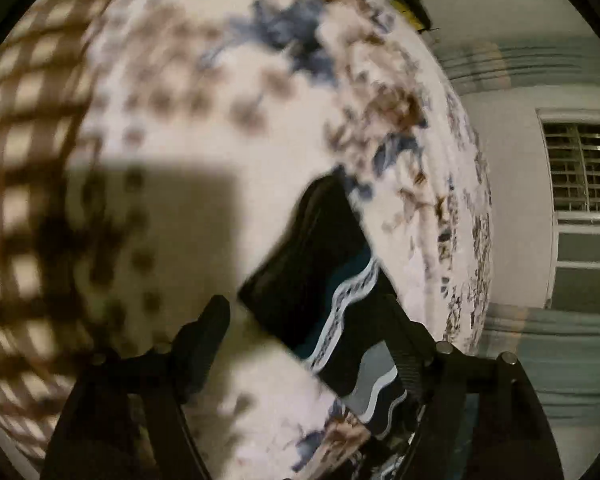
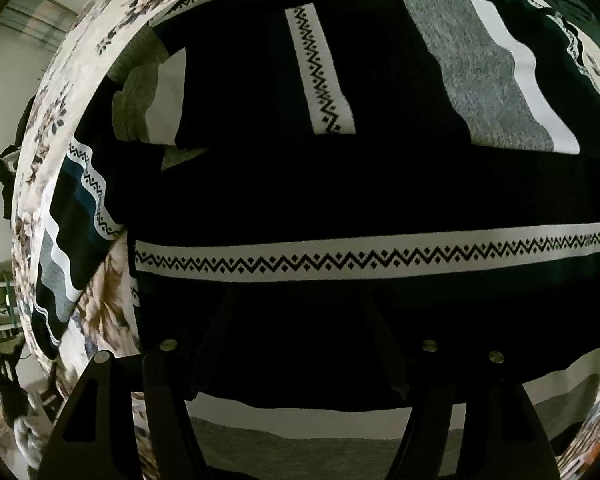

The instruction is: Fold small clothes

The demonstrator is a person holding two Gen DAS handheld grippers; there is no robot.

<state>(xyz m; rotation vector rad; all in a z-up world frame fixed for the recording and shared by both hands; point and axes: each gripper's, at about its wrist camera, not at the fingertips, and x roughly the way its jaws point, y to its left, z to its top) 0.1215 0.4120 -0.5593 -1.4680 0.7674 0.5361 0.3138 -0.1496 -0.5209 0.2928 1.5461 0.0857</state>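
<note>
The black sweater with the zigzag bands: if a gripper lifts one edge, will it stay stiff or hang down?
The black sweater probably hangs down: it is soft knit, already folded over itself. It may slide little on the floral bedcover, which looks like cloth.

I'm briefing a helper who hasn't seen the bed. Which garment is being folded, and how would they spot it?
On the floral bedspread lies a dark sweater. It is mostly black, crossed by a white zigzag band, with grey and white wavy panels. Nothing else on the bed carries that zigzag trim.
</note>
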